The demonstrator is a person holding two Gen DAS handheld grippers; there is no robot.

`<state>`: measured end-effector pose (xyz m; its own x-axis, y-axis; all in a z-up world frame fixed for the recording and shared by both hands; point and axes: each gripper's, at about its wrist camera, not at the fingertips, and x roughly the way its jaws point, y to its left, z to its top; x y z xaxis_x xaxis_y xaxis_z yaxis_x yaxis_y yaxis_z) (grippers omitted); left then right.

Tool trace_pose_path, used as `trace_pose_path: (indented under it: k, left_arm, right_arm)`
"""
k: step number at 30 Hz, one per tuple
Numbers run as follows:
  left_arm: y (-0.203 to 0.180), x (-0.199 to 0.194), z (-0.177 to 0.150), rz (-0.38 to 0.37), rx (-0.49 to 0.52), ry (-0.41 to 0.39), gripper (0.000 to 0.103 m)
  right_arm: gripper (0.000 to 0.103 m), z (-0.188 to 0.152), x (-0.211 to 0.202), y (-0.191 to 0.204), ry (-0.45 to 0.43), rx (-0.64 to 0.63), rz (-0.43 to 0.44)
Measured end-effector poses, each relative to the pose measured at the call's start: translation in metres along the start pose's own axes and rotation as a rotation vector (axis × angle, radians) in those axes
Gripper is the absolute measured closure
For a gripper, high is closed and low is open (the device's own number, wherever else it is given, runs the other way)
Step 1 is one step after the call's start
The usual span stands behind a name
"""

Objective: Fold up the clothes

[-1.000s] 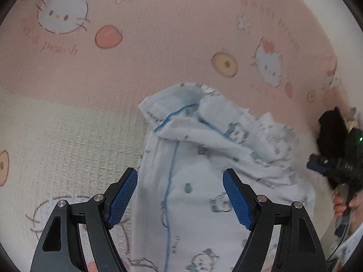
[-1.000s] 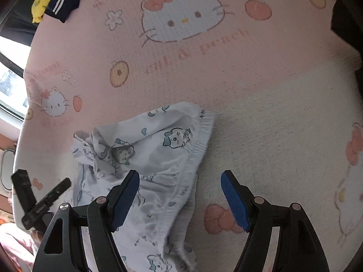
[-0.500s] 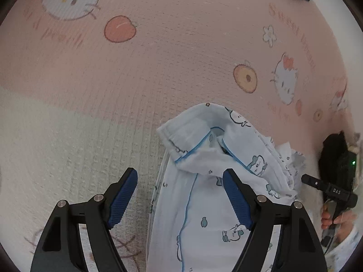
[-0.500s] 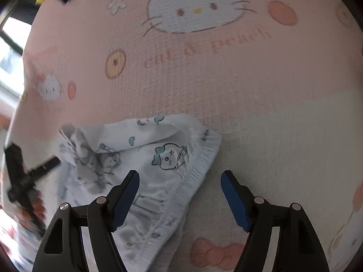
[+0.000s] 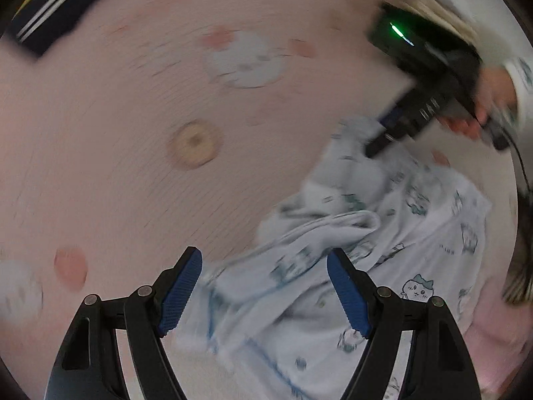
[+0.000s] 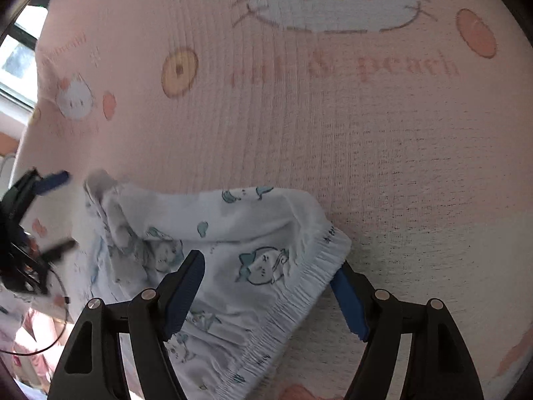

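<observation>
A pale blue printed garment (image 6: 233, 260), patterned with small cartoon animals, lies rumpled on a pink and cream bed cover (image 6: 333, 140) printed with cat faces and peaches. It is bunched and creased, not flat and not in any neat fold. In the right wrist view, the right hand-held gripper (image 6: 266, 286) sits low over the garment's gathered elastic edge (image 6: 306, 286), its blue-padded jaws spread apart with the cloth lying between them but not pinched. In the left wrist view, which is blurred by motion, the left hand-held gripper (image 5: 265, 290) also has its jaws wide apart, holding nothing, above another part of the same garment (image 5: 383, 266) near a blue-piped edge. A dark striped garment (image 5: 50, 10) lies well apart at the far corner of the bed. The step in hand looks like taking hold of the garment at two places. The next move likely calls for each hand-held gripper to close on an edge, the right on the elastic band, then to lift and spread the cloth flat.
</observation>
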<state>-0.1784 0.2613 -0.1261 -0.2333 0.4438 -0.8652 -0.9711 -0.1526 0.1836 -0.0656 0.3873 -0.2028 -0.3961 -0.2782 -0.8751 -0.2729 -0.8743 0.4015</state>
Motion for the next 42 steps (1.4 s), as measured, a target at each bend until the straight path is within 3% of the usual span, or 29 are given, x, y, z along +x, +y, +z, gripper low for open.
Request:
trace_pose_path:
  k: [4,7,14,24,29,33,37,39,40,41,42]
  left_arm:
    - [-0.013,0.019,0.015,-0.017,0.066,0.027,0.027]
    - [-0.022,0.023,0.026,-0.046,0.045,-0.016,0.027]
    - [-0.026,0.038,0.027,-0.062,-0.042,0.048,0.03]
    - [-0.034,0.023,0.012,-0.001,-0.022,0.014,0.03]
    - [-0.027,0.022,0.008,-0.026,-0.048,-0.017,0.03]
    - [-0.022,0.023,0.003,-0.035,-0.081,-0.016,0.03]
    - [-0.021,0.025,0.002,-0.04,-0.084,-0.025,0.03]
    - [-0.023,0.022,0.0,-0.045,-0.082,-0.029,0.03]
    - [-0.023,0.022,0.0,-0.044,-0.083,-0.032,0.03]
    - [-0.023,0.022,0.0,-0.044,-0.085,-0.035,0.03]
    - [-0.022,0.023,0.001,-0.045,-0.087,-0.034,0.03]
  right_arm:
    - [0.028,-0.014,-0.003,0.001,-0.028,0.006,-0.015]
    - [0.028,-0.01,-0.008,0.004,-0.058,-0.005,-0.048]
    - [0.028,-0.008,-0.044,0.02,-0.161,-0.086,-0.185]
    - [0.028,-0.017,-0.017,0.072,-0.096,-0.241,-0.04]
    - [0.028,-0.026,0.007,0.103,-0.071,-0.381,-0.061]
    - [0.03,-0.029,0.015,0.112,-0.069,-0.411,-0.063]
    - [0.045,-0.026,0.026,0.115,-0.055,-0.426,-0.042]
    - [0.06,-0.023,0.034,0.116,-0.04,-0.431,-0.031]
    - [0.063,-0.022,0.037,0.117,-0.03,-0.434,-0.02]
    - [0.073,-0.021,0.037,0.118,-0.036,-0.437,0.001]
    - [0.089,-0.021,0.038,0.119,-0.041,-0.439,0.023]
